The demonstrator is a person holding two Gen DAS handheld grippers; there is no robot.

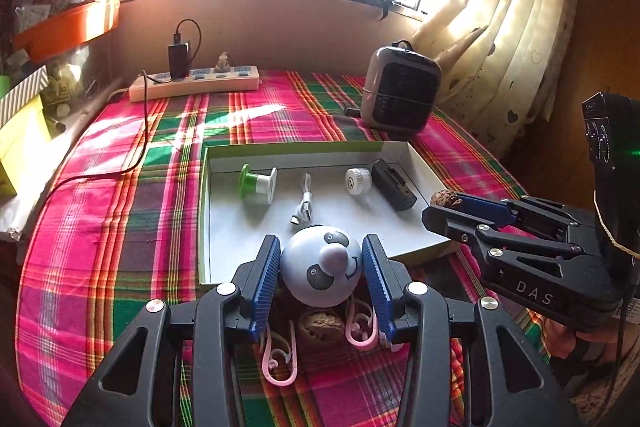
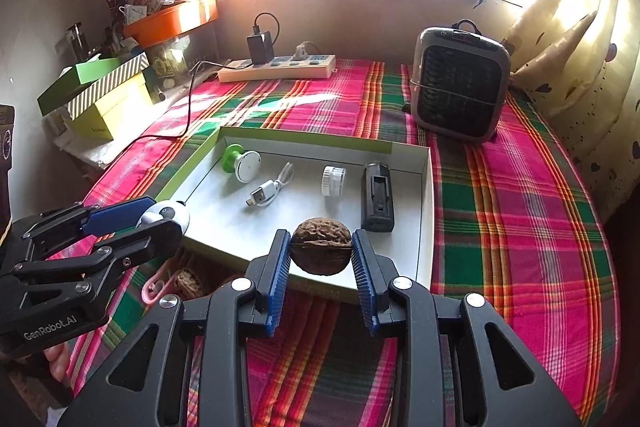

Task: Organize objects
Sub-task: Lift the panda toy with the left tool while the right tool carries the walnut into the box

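Observation:
My left gripper [image 1: 322,269] is shut on a round panda-face ball [image 1: 322,267], held over the near edge of the white box lid [image 1: 240,267]. My right gripper [image 2: 321,253] is shut on a brown walnut [image 2: 321,251], also above the lid's near edge [image 2: 424,267]. From the left wrist view the right gripper [image 1: 446,205] shows at the right with the walnut [image 1: 445,197] at its tips. The left gripper [image 2: 160,217] with the ball [image 2: 170,214] appears at the left of the right wrist view. A second walnut [image 1: 320,325] and pink clips [image 1: 280,359] lie on the plaid cloth under the left gripper.
Inside the lid lie a green-and-white spool [image 2: 240,161], a USB cable [image 2: 270,189], a small white jar [image 2: 334,181] and a black charger [image 2: 377,197]. A small heater [image 2: 460,91] stands back right, a power strip [image 2: 276,67] at the back, stacked boxes [image 2: 108,95] at left.

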